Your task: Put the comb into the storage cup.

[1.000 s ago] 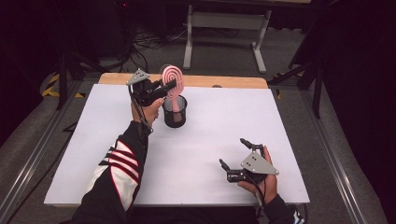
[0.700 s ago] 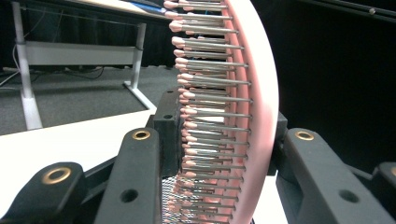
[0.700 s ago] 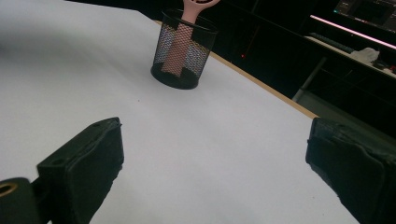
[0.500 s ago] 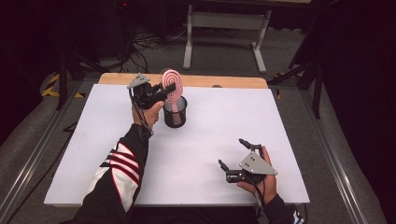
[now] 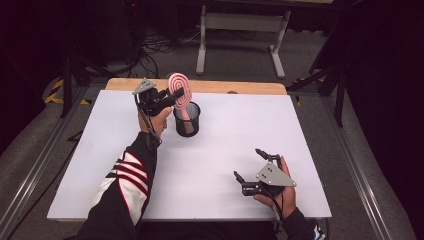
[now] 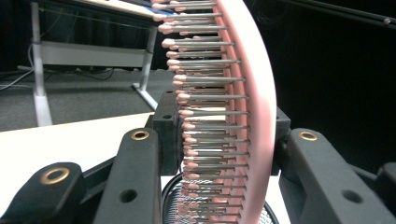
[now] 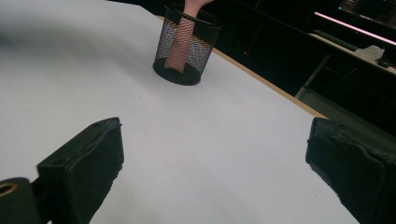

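A pink hairbrush (image 5: 179, 90) stands upright with its handle down inside a black mesh cup (image 5: 187, 120) at the back left of the white table (image 5: 225, 150). My left gripper (image 5: 175, 96) is shut on the brush's oval head, coming at it from the left. In the left gripper view the jaws clamp the brush (image 6: 233, 116) from both sides, bristles facing left, with the cup's rim (image 6: 170, 196) just below. My right gripper (image 5: 247, 163) rests open near the front right, held by a hand. Its wide-apart jaws (image 7: 217, 135) point toward the cup (image 7: 187, 46).
A wooden strip (image 5: 225, 87) runs along the table's far edge. Behind it stand a grey metal table frame (image 5: 240, 30) and cables on the floor. Rails line both sides of the table.
The left gripper and the brush have dipped slightly toward the cup. The right gripper has stayed where it was.
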A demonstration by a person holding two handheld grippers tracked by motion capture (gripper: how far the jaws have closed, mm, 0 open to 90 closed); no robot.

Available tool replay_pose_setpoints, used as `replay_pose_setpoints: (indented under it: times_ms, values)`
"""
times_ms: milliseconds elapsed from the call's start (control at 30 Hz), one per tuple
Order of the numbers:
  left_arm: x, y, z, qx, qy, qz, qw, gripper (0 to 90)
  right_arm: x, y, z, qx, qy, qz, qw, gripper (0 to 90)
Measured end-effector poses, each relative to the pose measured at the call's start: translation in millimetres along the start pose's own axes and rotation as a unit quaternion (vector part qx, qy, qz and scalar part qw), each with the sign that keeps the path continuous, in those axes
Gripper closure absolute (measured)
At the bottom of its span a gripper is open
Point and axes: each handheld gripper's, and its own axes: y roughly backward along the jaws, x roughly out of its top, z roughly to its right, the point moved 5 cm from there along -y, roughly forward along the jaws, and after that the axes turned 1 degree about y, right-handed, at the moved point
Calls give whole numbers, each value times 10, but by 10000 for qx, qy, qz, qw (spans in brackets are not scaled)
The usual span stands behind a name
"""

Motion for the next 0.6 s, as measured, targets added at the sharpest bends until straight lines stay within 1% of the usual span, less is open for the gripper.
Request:
replay_pose_setpoints:
  times_ms: [67,133,300,367,400,433,467,567,600]
  values:
    - [0,9,-23,22,-18,-29,10000,617,1,-1,-9,8,12,-7,10000,47]
    - [0,18,-46,63,19,-33,10000,614,0,-2,-12,16,12,-10,10000,47]
    - [-10,33,-111,169,27,-121,9998,603,-3,-5,-10,19,-2,-18,10000,47]
    - [-17,43,-146,211,80,-129,9997,597,-7,-8,-10,26,-3,-24,10000,47]
    - [-17,43,-146,211,80,-129,9997,594,-7,-8,-10,26,-3,-24,10000,47]
    - [-19,47,-161,255,80,-145,9995,594,-7,-9,-10,26,-2,-25,10000,47]
    - [-25,52,-180,283,123,-154,9994,592,-8,-10,-10,26,-1,-29,10000,47]
    - [-31,66,-222,339,170,-147,9992,587,-9,-11,-10,30,-3,-32,10000,47]
    - [-37,72,-232,332,219,-156,9991,585,-9,-10,-9,31,-5,-30,10000,47]
